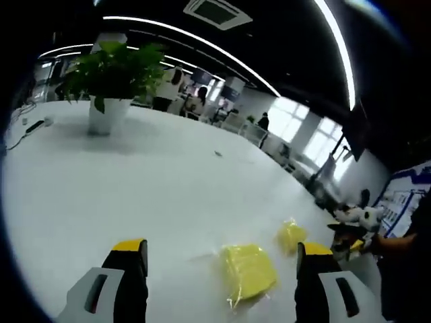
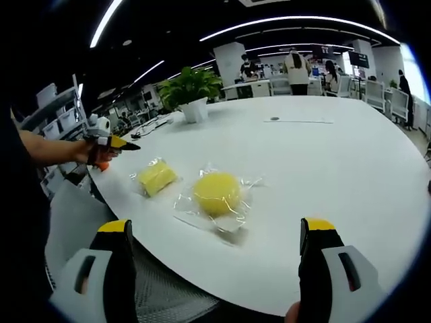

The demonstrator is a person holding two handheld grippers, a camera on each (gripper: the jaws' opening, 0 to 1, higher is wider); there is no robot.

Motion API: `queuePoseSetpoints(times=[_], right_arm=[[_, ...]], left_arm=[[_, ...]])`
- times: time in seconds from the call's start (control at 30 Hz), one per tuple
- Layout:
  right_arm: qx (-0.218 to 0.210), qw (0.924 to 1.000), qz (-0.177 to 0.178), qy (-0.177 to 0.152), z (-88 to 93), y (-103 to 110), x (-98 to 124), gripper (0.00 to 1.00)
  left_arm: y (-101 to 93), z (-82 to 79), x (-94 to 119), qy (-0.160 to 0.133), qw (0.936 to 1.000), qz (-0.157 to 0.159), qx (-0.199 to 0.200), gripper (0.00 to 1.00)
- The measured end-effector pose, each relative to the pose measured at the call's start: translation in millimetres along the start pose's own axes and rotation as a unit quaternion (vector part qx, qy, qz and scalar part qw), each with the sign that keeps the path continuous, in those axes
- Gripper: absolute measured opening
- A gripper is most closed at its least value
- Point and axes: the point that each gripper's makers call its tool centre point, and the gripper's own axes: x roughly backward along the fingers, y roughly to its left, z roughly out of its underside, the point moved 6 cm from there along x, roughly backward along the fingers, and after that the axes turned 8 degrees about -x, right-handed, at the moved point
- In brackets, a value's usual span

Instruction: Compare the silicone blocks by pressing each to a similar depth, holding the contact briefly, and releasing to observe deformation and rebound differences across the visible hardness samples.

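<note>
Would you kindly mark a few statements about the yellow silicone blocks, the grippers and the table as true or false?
1. Both yellow blocks sit in clear plastic wrapping. True: the larger block and the smaller block are both wrapped.
2. The right gripper is pressing a block. False: its jaws stand open, apart from both blocks.
3. A potted plant stands on the white table. True.
4. The left gripper is shut on a block. False: its jaws are wide open.
</note>
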Motion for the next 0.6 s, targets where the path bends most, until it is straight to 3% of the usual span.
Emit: queuePoseSetpoints(times=[0.2, 0.27, 0.3, 0.4, 0.5, 0.6], right_arm=[[-0.004, 1.0, 0.001, 0.001, -0.6, 0.5, 4.5, 0.96], [-0.005, 1.0, 0.003, -0.001, -1.2, -1.6, 6.7, 0.96], [-0.007, 1.0, 0.005, -0.002, -0.8, -3.2, 7.3, 0.96], [-0.015, 0.9998, 0.009, -0.001, 0.3, -7.1, 7.5, 0.96], [-0.016, 0.9998, 0.009, 0.003, 0.5, -8.4, 5.2, 0.96], [-0.019, 0.9998, 0.005, 0.005, -0.6, -6.3, 3.9, 0.96]], left_arm=[[4.1, 11.2, -29.0, 0.03, 0.9992, 0.014, 0.023, 0.74], [2.2, 14.9, -37.4, 0.038, 0.9983, 0.026, 0.035, 0.69], [-0.7, 18.5, -42.0, 0.042, 0.9966, 0.047, 0.053, 0.67], [3.1, 22.2, -47.8, 0.04, 0.9949, 0.044, 0.082, 0.58], [5.6, 18.6, -53.4, 0.016, 0.9911, 0.051, 0.122, 0.43], [5.2, 22.4, -62.0, 0.019, 0.9855, 0.052, 0.16, 0.35]])
